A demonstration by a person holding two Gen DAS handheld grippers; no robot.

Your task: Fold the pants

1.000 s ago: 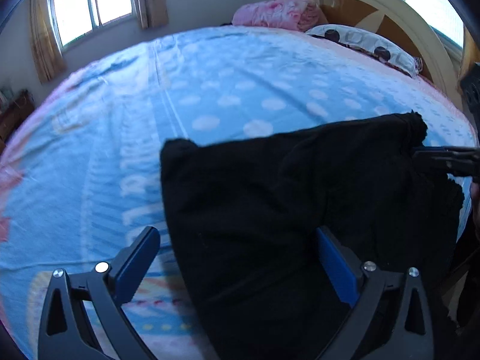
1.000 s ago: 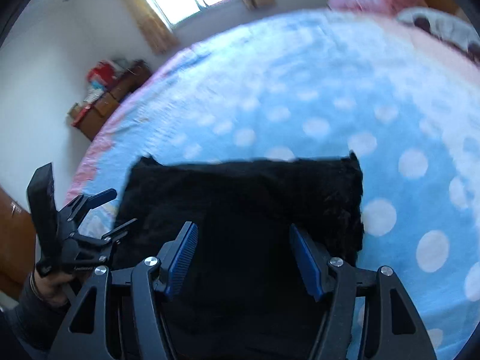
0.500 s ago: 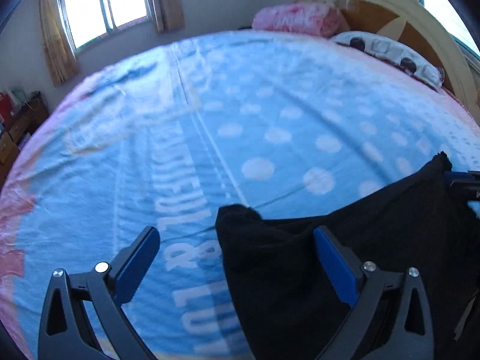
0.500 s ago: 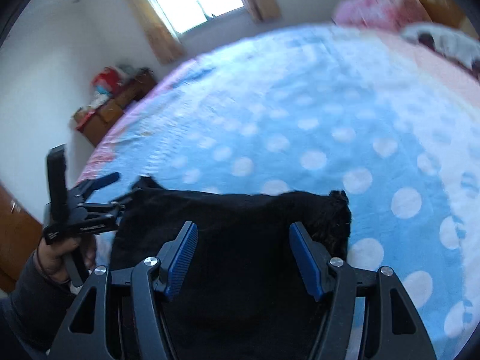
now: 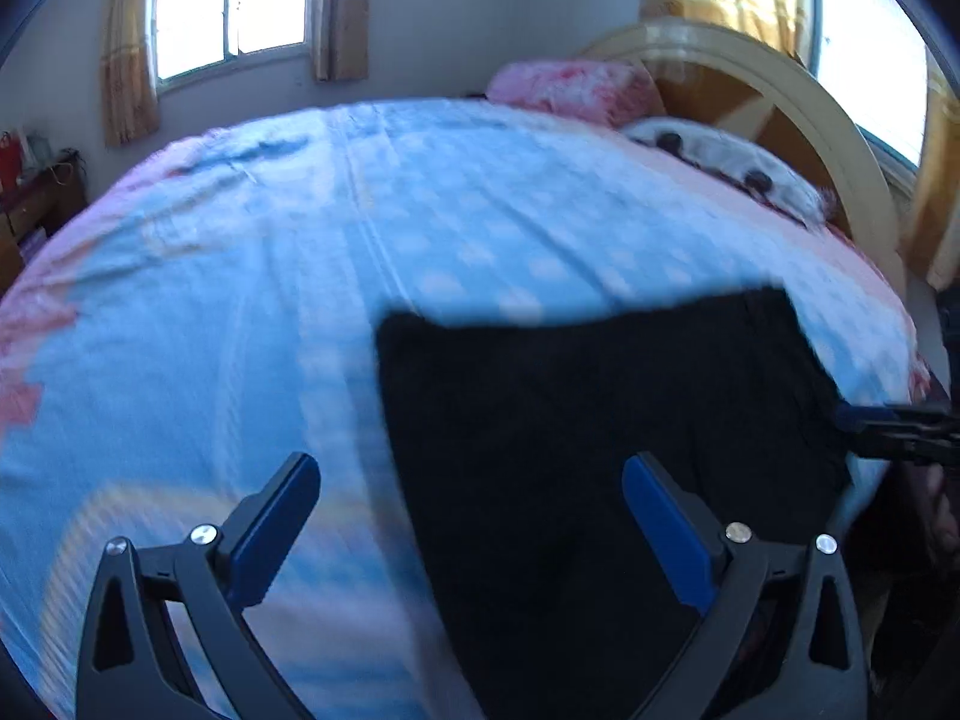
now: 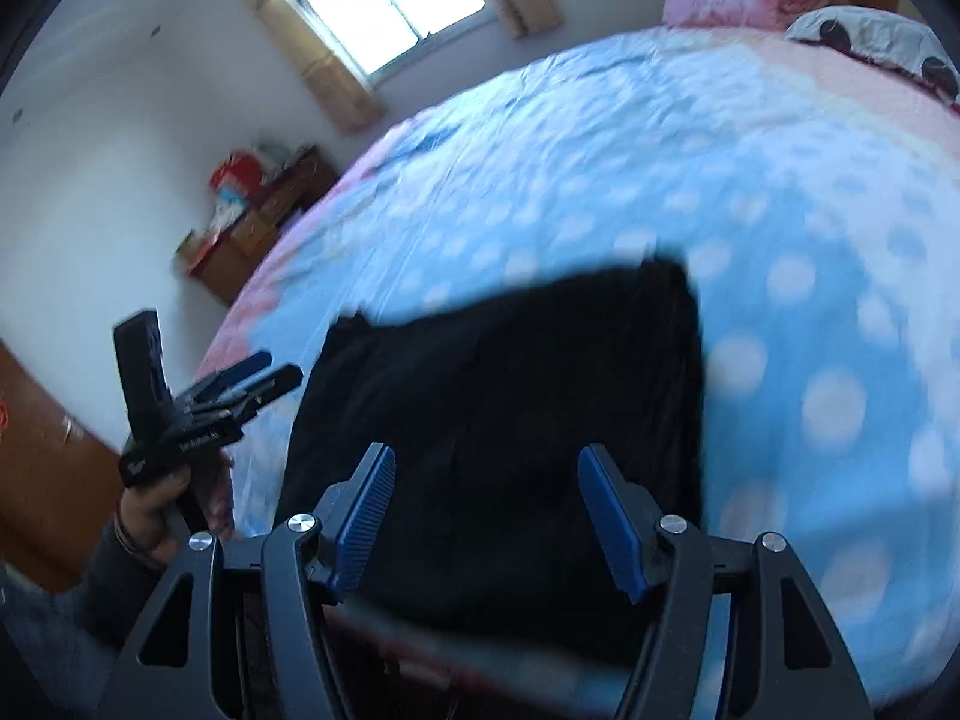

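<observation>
Black folded pants (image 5: 600, 420) lie flat on the blue dotted bedsheet (image 5: 270, 300) near the bed's front edge. My left gripper (image 5: 471, 510) is open above their left edge: one finger over the sheet, the other over the cloth, nothing pinched. In the right wrist view the pants (image 6: 510, 390) fill the middle, and my right gripper (image 6: 486, 480) hangs open over their near part, holding nothing. A hand (image 6: 150, 498) holds the left gripper (image 6: 252, 384) beside the pants' left side. At the pants' right side, the right gripper (image 5: 888, 426) pokes in from the frame edge.
A pink blanket (image 5: 570, 90) and a white pillow with black dots (image 5: 720, 162) lie by the wooden headboard (image 5: 780, 96). A wooden cabinet with red things (image 6: 252, 216) stands by the wall under the window (image 6: 384, 6). The bed's front edge (image 6: 480, 654) runs just below the pants.
Half a second ago the pants sat lower in both views with their far right corner bunched; now they sit higher again and that corner lies flat. Both pairs of jaws kept their width.
</observation>
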